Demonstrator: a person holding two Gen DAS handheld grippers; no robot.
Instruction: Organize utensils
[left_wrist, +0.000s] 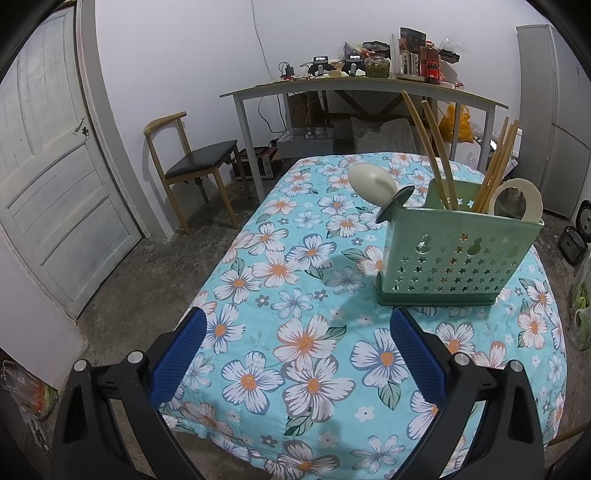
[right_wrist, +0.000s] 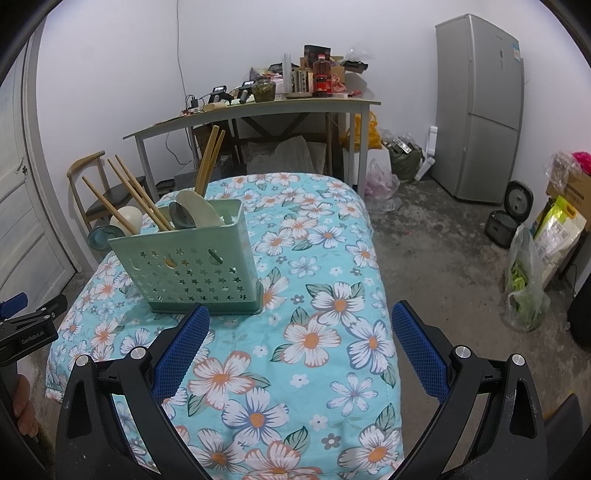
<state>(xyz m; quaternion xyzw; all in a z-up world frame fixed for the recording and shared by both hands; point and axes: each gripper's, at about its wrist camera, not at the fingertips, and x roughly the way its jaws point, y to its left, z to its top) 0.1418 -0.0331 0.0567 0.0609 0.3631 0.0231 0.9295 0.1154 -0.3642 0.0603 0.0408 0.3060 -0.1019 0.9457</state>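
Left wrist view shows a green perforated caddy (left_wrist: 450, 258) standing upright on a floral cloth (left_wrist: 295, 350), toward the table's right side. Chopsticks (left_wrist: 436, 147) and pale spoons (left_wrist: 369, 182) stand in it, some leaning outward over the rim. The sticks look light, stiff and thin, best pinched mid-shaft; the spoons look glazed, so probably slippery and breakable, best taken by the handle. The plastic caddy seems light and could tip. Left gripper (left_wrist: 297, 354) hangs wide open and empty, near the caddy. Right gripper (right_wrist: 301, 350) is likewise wide open, holding nothing, just before the caddy's base.
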